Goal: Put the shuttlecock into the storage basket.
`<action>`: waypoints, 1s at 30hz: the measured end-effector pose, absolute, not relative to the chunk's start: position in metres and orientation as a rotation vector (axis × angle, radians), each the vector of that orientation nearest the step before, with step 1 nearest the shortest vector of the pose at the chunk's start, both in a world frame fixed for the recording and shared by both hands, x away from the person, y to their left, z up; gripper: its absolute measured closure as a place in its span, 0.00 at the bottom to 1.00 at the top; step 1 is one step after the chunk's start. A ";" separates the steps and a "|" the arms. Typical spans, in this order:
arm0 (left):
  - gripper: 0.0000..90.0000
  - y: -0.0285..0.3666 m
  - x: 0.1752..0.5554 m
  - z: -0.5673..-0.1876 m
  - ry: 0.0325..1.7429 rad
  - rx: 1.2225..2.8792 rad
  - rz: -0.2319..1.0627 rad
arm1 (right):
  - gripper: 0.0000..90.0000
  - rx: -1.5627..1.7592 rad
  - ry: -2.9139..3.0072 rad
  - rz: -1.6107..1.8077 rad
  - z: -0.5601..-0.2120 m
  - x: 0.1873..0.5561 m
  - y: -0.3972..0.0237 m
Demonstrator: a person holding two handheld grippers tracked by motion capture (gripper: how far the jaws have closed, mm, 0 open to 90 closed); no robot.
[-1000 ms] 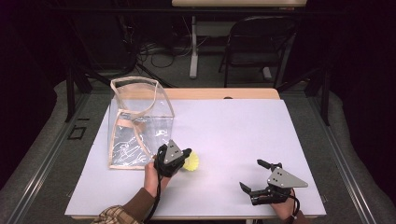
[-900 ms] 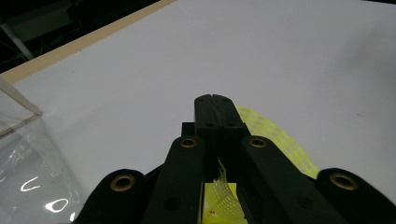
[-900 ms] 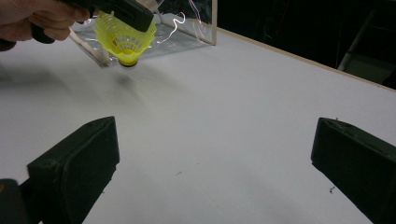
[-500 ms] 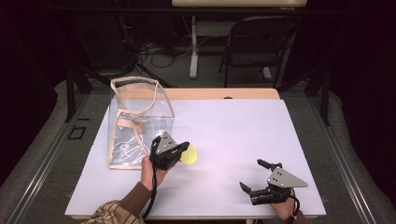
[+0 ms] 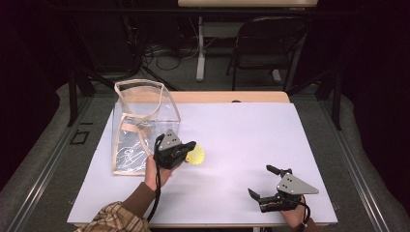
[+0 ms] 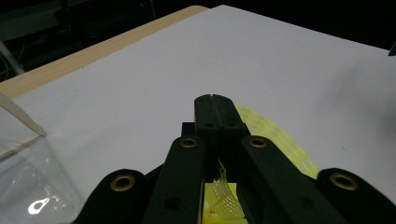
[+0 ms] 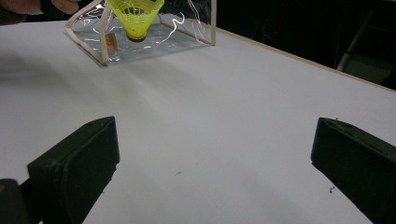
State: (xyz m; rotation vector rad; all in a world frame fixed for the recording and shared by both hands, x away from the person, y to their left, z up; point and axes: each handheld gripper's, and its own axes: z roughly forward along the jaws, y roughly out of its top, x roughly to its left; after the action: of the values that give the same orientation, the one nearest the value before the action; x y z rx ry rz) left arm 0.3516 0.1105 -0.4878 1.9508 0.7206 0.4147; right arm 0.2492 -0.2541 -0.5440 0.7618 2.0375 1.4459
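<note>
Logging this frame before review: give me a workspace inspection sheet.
Surface: white table top, wooden strip along far edge.
Job's things: yellow mesh shuttlecock clamped by its skirt, lifted off the table; clear plastic bag with beige trim standing open beside it.
Clutter: nothing seen.
Grippers: left gripper shut on the shuttlecock; right gripper open, resting near the front edge.
Cables: black cable trailing along the left forearm; more on the floor behind.
Surroundings: dark room, folding chair, table legs.
</note>
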 end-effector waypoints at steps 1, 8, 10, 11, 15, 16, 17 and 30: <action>1.00 0.111 0.353 -0.487 0.721 1.949 0.411 | 0.01 0.762 2.038 1.446 -0.544 0.249 -0.254; 1.00 0.114 0.359 -0.481 0.722 1.949 0.386 | 0.01 0.764 2.036 1.448 -0.544 0.249 -0.254; 1.00 0.114 0.361 -0.479 0.718 1.949 0.379 | 0.01 0.767 2.037 1.445 -0.544 0.249 -0.254; 1.00 0.114 0.362 -0.478 0.717 1.952 0.376 | 0.01 0.766 2.038 1.444 -0.544 0.249 -0.254; 1.00 0.115 0.366 -0.474 0.716 1.951 0.371 | 0.01 0.765 2.039 1.443 -0.544 0.249 -0.254; 1.00 0.115 0.367 -0.473 0.719 1.944 0.372 | 0.01 0.767 2.039 1.443 -0.544 0.249 -0.254; 1.00 0.116 0.368 -0.472 0.720 1.947 0.370 | 0.01 0.767 2.039 1.443 -0.544 0.249 -0.254; 1.00 0.119 0.377 -0.461 0.719 1.940 0.359 | 0.01 0.769 2.042 1.441 -0.544 0.249 -0.254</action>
State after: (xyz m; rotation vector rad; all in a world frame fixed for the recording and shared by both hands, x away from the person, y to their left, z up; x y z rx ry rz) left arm 0.3772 0.1195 -0.4608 1.9404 0.7190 0.3591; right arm 0.2490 -0.2541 -0.5444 0.7690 2.0422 1.4406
